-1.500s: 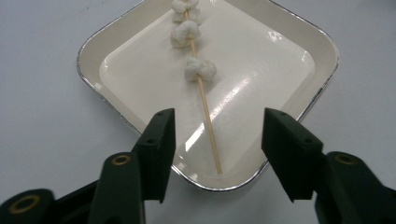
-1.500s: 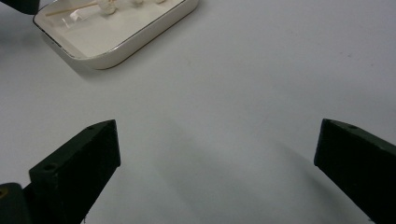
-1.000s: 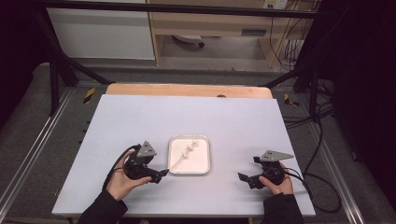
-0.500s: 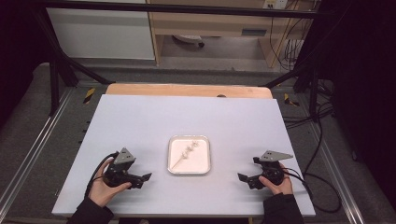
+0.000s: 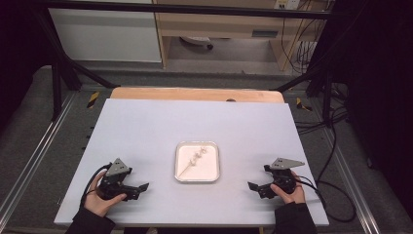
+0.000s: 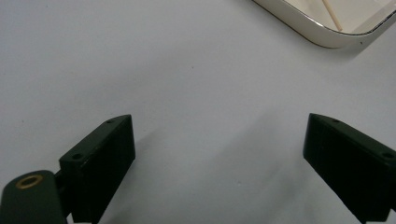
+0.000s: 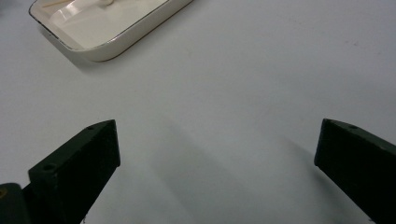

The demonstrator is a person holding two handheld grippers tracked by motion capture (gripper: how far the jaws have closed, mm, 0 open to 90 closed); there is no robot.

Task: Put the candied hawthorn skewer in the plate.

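**Both tongs empty and clear of the tray; skewer resting inside**

The white tray sits on the surface midway between its left and right edges, nearer the near edge than the far one. In it lies a thin wooden skewer with small pale pieces threaded along it, angled from the tray's near-left part toward its far-right part. The pieces are too small to identify.

The left tongs rest near the near-left corner of the surface, well apart from the tray. Their jaws have just been opening and now stand wide, with nothing between them; the left gripper view shows bare surface between the jaws and one corner of the tray with the skewer's stick end. The right tongs sit near the near-right corner, jaws likewise spread wide and empty, pointed toward the tray.

Risks, as judged from this layout:
- The skewer is thin and lies flat on the tray floor; tongs closing from above could slip off the stick or pinch the tray rim instead.
- A one-ended lift could let the pieces slide along or off the stick.
- The tray looks light and unsecured; a sideways nudge from either tongs could push it across the surface.
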